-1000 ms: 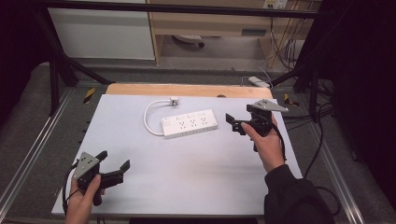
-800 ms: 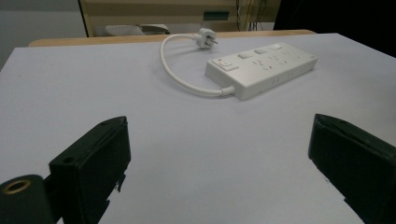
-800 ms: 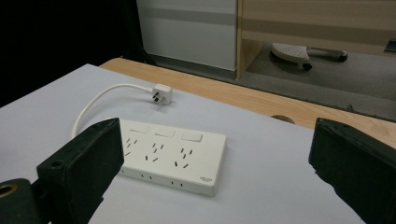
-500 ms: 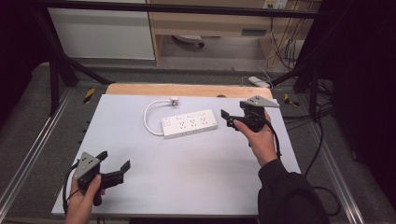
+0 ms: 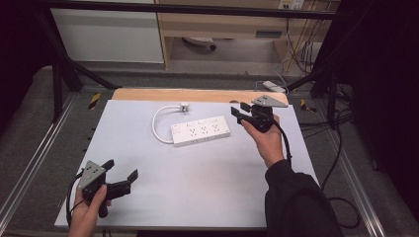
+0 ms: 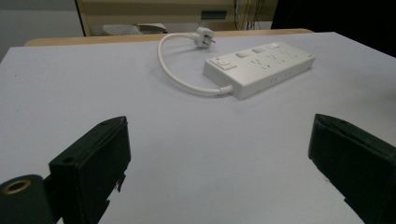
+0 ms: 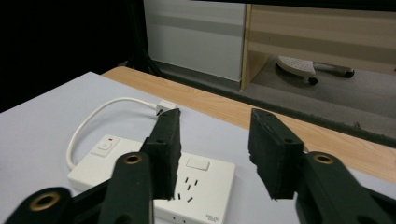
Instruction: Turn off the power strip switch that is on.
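A white power strip (image 5: 200, 131) lies on the pale mat (image 5: 197, 187), its short cord looping left and back to a white plug (image 5: 184, 105). My right gripper (image 5: 239, 110) hovers at the strip's right end, pointing left. In the right gripper view its jaws (image 7: 215, 116) stand apart above that end of the strip (image 7: 191, 184); they have just been closing, with nothing pressed between them. My left gripper (image 5: 120, 169) rests open near the mat's front left corner. In the left gripper view its wide-set jaws (image 6: 219, 123) face the strip (image 6: 259, 67) and plug (image 6: 204, 35) from a distance.
A wooden board edge (image 5: 148, 94) runs behind the mat. A small white device (image 5: 273, 86) lies past the back right corner. Black frame bars and metal rails flank the table, and cables (image 5: 341, 148) trail on the right.
The right hand has moved left toward the strip's right end, and its jaws have narrowed. The left hand and gripper have stayed put.
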The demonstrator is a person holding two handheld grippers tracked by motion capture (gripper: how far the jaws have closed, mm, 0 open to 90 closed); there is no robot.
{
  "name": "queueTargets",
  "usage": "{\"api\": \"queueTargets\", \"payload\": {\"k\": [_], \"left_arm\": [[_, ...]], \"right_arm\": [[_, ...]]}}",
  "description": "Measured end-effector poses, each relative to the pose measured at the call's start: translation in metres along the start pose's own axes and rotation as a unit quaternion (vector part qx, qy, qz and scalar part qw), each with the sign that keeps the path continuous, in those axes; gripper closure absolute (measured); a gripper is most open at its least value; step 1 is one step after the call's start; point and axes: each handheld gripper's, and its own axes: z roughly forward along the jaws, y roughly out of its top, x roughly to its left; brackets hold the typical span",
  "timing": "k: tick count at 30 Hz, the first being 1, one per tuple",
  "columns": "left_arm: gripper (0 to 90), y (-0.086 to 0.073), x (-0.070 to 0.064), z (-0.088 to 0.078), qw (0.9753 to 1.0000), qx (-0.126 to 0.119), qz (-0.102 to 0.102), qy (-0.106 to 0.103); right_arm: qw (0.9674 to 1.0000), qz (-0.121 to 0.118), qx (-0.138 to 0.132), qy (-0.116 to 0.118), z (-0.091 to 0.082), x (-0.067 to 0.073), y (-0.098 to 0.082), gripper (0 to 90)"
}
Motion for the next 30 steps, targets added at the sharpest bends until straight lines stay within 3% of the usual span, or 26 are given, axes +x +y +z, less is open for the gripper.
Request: {"api": "queueTargets", "payload": {"k": [8,14,30], "left_arm": [[5.5,0.0,0.0,0.0,1.0,-0.004,-0.001,0.0],[5.5,0.001,0.0,0.0,1.0,-0.004,-0.001,-0.002],[5.5,0.001,0.002,0.001,1.0,-0.001,-0.006,0.002]], "right_arm": [[0.9997,-0.021,-0.01,0.01,0.014,0.005,0.004,79.4],[0.9996,-0.026,-0.007,0.011,0.027,0.007,0.006,87.5],[0.9998,-0.008,0.017,-0.003,0.063,0.001,0.008,90.0]]}}
